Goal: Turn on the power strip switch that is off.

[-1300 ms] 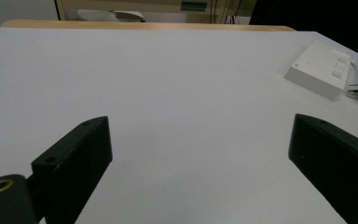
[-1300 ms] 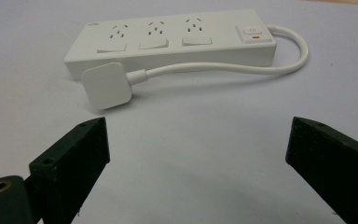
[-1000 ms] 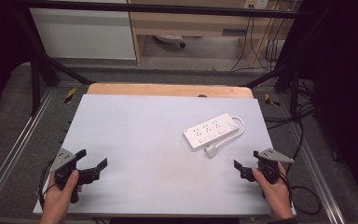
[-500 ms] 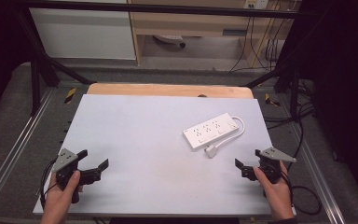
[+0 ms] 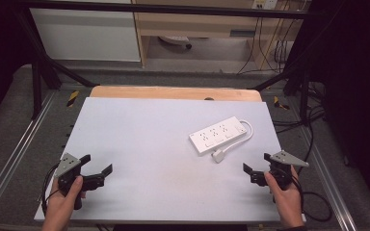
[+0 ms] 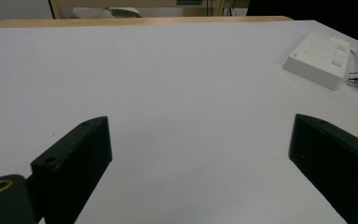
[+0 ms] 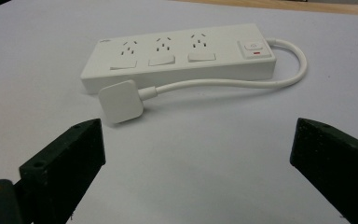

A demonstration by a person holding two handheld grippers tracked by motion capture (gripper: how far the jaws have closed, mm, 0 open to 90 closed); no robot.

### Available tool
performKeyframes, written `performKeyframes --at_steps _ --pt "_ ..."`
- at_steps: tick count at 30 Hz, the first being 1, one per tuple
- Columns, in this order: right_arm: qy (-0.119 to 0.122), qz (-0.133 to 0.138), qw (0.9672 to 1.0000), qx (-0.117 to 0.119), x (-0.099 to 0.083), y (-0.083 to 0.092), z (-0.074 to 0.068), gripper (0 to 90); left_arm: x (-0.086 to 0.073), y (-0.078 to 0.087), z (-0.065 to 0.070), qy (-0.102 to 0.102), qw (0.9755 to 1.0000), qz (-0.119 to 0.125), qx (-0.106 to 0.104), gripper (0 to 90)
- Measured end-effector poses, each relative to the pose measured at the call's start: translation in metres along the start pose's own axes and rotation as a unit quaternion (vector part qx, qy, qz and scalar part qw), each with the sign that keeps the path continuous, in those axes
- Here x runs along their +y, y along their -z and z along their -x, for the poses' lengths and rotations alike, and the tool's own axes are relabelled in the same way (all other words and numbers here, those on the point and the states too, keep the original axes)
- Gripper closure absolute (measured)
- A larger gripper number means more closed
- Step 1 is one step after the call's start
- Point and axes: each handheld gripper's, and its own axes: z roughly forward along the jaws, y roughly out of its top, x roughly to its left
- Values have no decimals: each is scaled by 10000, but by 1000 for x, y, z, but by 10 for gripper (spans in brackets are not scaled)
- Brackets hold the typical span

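White power strip (image 7: 179, 55) lies beyond right gripper's (image 7: 193, 154) spread jaws.

One power strip (image 5: 220, 135), two grippers (image 5: 95, 174)

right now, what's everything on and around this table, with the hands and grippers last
white plastic power strip: one, white, right half of the table, three socket sets and a switch
white square plug: one, white, on its looped cord, lying beside the strip's near side
pale grey tabletop: one, grey, wooden edge at the far side
left gripper: one, black, near left corner, jaws open, hand-held
right gripper: one, black, near right corner, jaws open, hand-held
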Motion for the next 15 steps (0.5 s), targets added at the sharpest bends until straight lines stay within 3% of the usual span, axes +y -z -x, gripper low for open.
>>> performKeyframes --at_steps 15 --pt "119 212 9995 194 7 7 -6 29 0 0 0 -7 10000 -10 -11 57"
